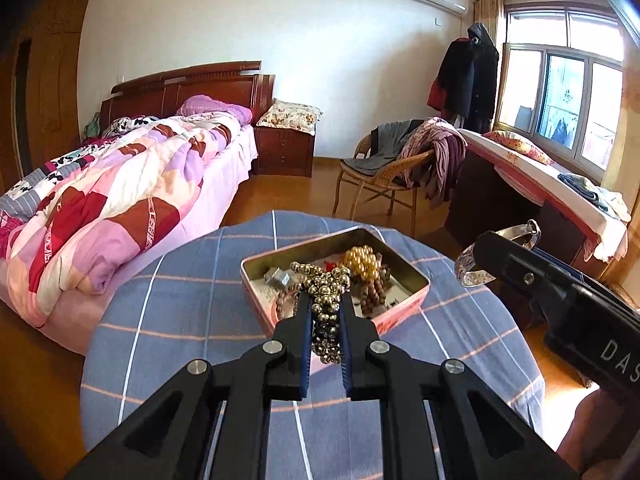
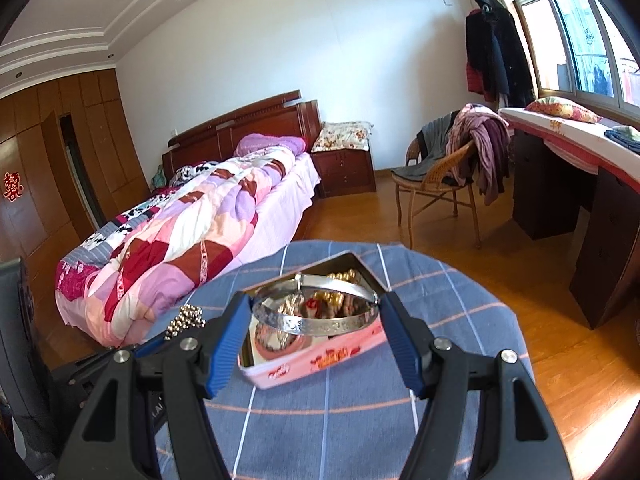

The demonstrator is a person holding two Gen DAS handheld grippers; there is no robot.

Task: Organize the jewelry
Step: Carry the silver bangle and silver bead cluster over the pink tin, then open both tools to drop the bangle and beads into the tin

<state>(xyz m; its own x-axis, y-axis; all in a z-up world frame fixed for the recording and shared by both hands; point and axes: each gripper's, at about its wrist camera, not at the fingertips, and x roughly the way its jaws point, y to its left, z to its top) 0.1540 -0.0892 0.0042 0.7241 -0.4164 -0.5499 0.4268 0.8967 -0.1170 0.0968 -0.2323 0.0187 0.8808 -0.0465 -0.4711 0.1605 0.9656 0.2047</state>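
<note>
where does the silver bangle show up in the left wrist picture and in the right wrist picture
Left wrist: the silver bangle sits at right of centre, clamped by the right gripper, beyond the tin's right corner.
Right wrist: the silver bangle is at centre, spanning the right gripper's blue pads, over the tin.
Shared landmark: the pink tin.

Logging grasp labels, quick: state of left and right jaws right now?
Left gripper: shut on the metal bead strand.
Right gripper: shut on the silver bangle, above the tin.
</note>
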